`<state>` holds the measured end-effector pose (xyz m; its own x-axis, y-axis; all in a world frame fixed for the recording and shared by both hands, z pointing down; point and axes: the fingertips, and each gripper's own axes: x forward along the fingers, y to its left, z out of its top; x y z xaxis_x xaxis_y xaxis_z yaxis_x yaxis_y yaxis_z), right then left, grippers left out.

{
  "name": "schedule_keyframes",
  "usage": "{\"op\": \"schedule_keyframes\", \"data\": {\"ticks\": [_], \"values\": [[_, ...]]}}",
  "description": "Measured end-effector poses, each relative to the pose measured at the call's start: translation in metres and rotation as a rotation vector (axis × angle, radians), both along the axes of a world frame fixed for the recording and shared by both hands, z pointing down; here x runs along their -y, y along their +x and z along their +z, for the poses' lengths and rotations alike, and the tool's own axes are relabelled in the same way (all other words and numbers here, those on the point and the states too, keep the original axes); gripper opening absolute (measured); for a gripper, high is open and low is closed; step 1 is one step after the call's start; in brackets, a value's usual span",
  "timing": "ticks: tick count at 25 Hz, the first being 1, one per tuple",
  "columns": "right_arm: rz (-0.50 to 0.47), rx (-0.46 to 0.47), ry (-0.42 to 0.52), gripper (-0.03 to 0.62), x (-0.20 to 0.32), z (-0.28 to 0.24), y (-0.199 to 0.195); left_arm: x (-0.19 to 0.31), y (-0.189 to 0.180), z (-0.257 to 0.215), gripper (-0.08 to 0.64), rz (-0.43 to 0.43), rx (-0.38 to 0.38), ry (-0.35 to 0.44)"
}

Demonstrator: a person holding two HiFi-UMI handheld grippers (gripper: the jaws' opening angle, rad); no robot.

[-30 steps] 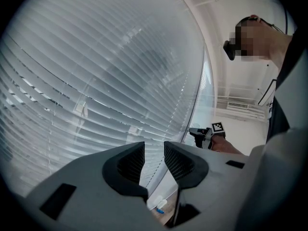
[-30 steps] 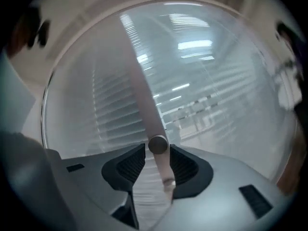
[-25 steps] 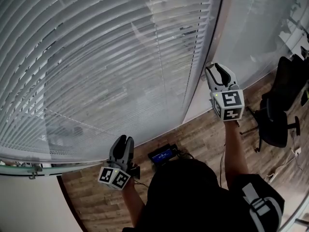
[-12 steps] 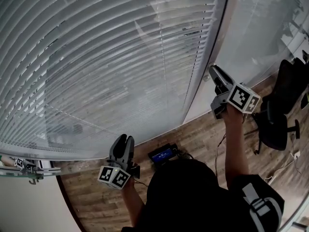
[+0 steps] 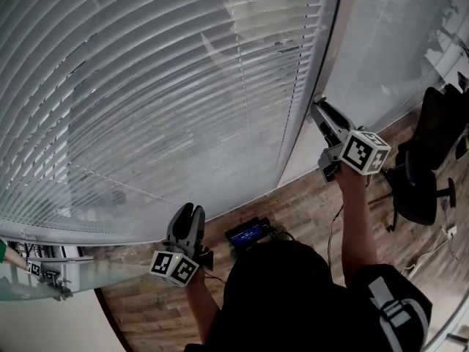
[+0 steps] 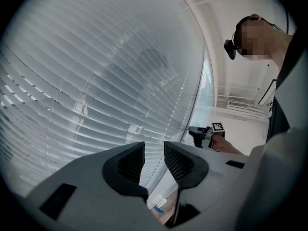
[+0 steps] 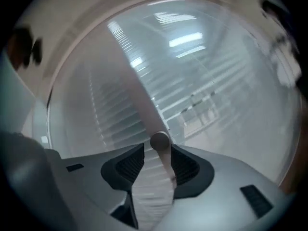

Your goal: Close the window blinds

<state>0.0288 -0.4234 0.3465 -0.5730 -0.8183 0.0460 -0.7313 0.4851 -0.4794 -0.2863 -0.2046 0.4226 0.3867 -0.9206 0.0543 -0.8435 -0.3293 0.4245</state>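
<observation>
Blind wand (image 7: 147,112) inside newly widened claw (image 7: 157,147)

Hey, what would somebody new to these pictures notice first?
The wide white blinds fill the upper left of the head view. At their right edge the right tool reaches the thin wand, which stands between its jaws; these have just been opening. The left tool points at the blinds lower down, jaws apart and empty.
</observation>
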Motion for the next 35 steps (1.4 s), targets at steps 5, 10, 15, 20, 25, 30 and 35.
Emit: {"op": "schedule_keyframes", "data": {"ticks": [5,10,15,20,25,30,35], "values": [[0.172,-0.754,0.296,0.156,0.001,-0.01,-0.003,0.001,0.0,0.0,0.138,-0.007,0.002,-0.009],[0.234,-0.988,0.351,0.13,0.003,-0.012,-0.001,0.001,-0.001,-0.001,0.137,-0.013,0.001,-0.01],[0.194,-0.814,0.269,0.129,0.003,-0.011,0.0,-0.002,-0.003,0.0,0.137,-0.021,-0.002,-0.011],[0.147,-0.544,0.144,0.127,0.004,-0.009,0.002,-0.001,-0.001,0.0,0.138,-0.016,-0.004,-0.012],[0.089,-0.374,0.093,0.129,0.006,-0.007,0.004,0.0,0.0,0.005,0.138,0.007,-0.001,0.001],[0.156,-0.693,0.221,0.13,0.002,-0.002,0.002,0.004,0.0,0.008,0.137,0.002,-0.002,-0.009],[0.205,-0.886,0.314,0.13,0.0,-0.005,-0.008,0.003,0.0,0.013,0.138,-0.008,0.0,-0.022]]}}
